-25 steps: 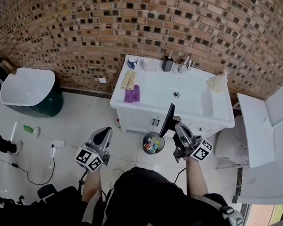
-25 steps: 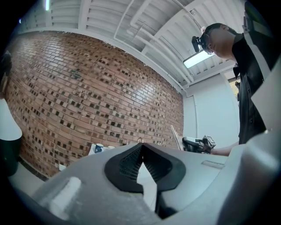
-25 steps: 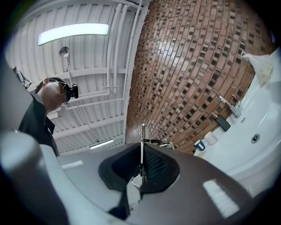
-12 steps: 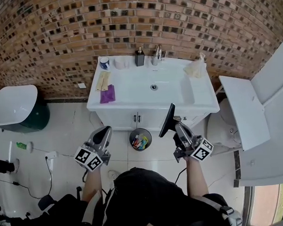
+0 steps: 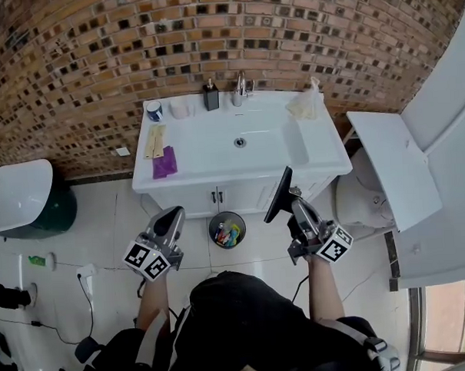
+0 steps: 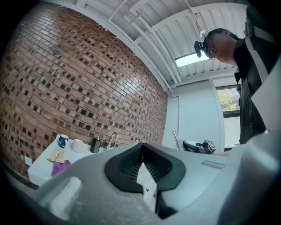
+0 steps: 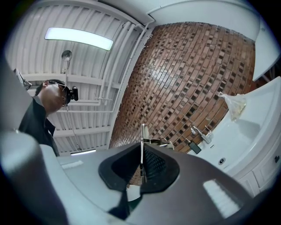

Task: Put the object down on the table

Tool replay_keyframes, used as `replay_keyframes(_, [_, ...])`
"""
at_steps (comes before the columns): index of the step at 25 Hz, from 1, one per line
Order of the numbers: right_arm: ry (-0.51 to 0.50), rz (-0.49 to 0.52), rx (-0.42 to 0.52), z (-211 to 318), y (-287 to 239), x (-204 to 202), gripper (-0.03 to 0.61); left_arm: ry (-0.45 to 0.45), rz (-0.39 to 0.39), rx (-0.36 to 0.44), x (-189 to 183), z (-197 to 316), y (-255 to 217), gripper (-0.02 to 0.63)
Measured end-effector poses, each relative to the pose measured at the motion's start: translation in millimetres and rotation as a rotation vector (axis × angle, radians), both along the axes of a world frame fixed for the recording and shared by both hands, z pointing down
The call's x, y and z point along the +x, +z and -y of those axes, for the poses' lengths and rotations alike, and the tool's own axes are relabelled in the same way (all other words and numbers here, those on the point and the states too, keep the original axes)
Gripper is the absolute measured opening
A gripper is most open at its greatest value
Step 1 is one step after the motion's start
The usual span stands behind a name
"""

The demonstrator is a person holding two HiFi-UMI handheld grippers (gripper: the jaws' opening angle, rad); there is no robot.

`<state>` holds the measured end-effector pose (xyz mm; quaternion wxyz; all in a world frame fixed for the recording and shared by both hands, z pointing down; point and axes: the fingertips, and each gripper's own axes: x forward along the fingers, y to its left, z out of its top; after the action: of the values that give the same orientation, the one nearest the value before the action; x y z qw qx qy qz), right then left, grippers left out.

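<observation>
The right gripper's jaws pinch the thin flat dark panel by one end, short of the white vanity table, at its 5 o'clock. So narrow a hold may let it pivot, slip, or strike the rim. The left gripper's jaws are pressed together, empty.
</observation>
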<state>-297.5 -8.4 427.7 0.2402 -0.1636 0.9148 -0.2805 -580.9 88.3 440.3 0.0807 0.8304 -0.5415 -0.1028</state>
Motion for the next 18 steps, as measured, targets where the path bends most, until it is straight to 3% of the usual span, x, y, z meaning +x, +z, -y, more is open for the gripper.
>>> replay_keyframes(9, [0.063, -0.021, -0.003, -0.3, -2.2, -5.6, 0.008, 0.110, 0.001, -0.010, 8.2, 31.6, -1.9, 0.000])
replay_keyframes(18, [0.134, -0.006, -0.016, 0.2, -2.0, 2.7, 0.008, 0.138, -0.014, -0.007, -4.9, 42.1, 2.4, 0.000])
